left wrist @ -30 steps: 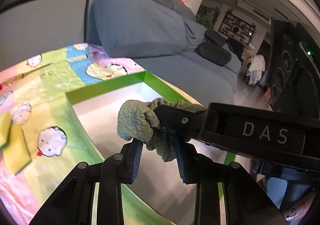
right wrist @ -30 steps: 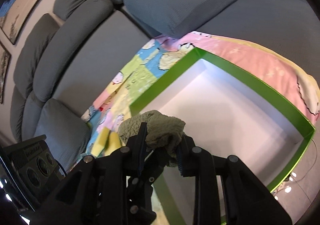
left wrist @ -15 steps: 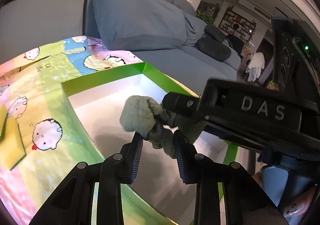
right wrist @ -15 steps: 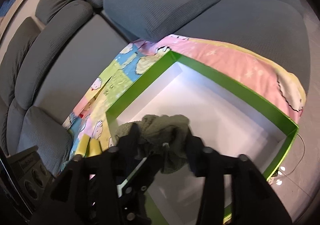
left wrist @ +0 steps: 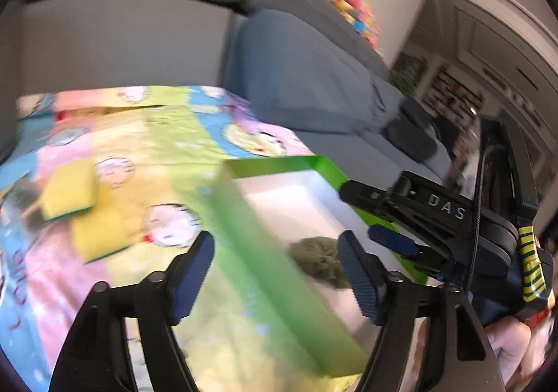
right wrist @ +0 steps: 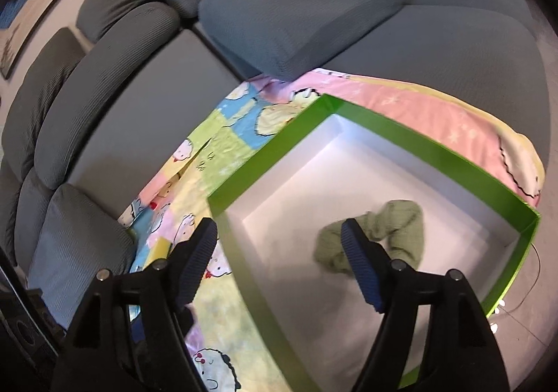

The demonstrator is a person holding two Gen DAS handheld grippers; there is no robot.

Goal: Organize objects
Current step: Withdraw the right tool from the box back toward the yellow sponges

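Green cloth (right wrist: 390,235) now loose in box (right wrist: 411,144), no longer gripped.

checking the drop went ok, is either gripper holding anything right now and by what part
Nothing is held. The green cloth lies loose in the green box; the left gripper and right gripper are opening, empty.

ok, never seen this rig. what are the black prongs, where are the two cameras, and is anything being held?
No robot: a person carries a hand-held gripper in each hand, with a fisheye camera looking along its two black fingers. The left view shows the left hand-held gripper, with the right one alongside it; the other view shows the right hand-held gripper. Both jaws are opening and hold nothing. The green cloth lies loose inside the green box, on a cartoon blanket spread over a grey sofa. Yellow sponges lie on the blanket.
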